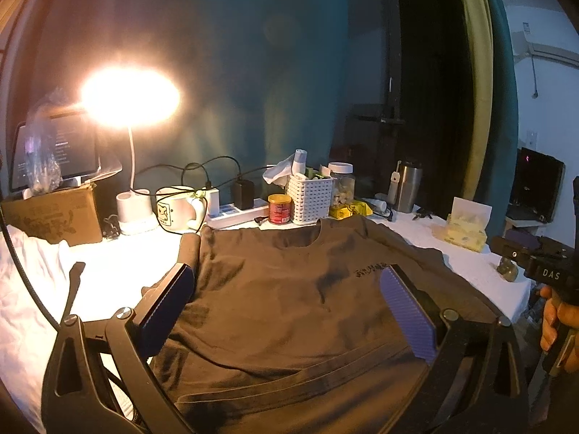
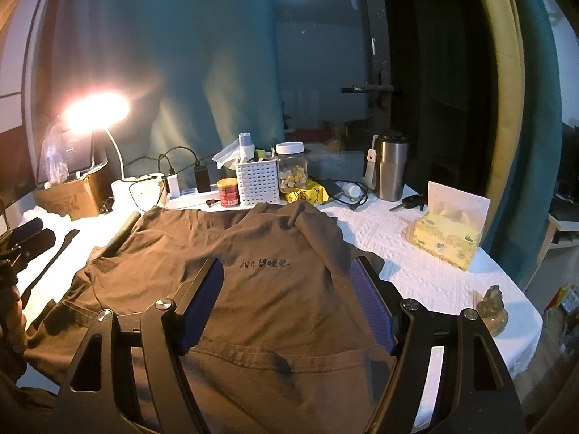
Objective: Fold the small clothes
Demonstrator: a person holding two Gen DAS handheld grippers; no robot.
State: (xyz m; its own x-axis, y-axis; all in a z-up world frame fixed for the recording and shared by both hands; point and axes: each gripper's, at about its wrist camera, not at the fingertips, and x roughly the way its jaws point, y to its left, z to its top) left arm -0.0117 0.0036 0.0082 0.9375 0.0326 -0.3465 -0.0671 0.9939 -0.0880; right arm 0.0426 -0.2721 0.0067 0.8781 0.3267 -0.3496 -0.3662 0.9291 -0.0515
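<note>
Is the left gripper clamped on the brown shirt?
No, the left gripper is open, its fingers spread wide above the brown shirt with no fabric between them.

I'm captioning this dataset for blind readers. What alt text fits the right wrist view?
A brown T-shirt lies spread on a white-covered table, framed by the open right tool hovering above it. Behind it stand a lit desk lamp, a white basket, a steel tumbler and a yellow tissue box.
</note>
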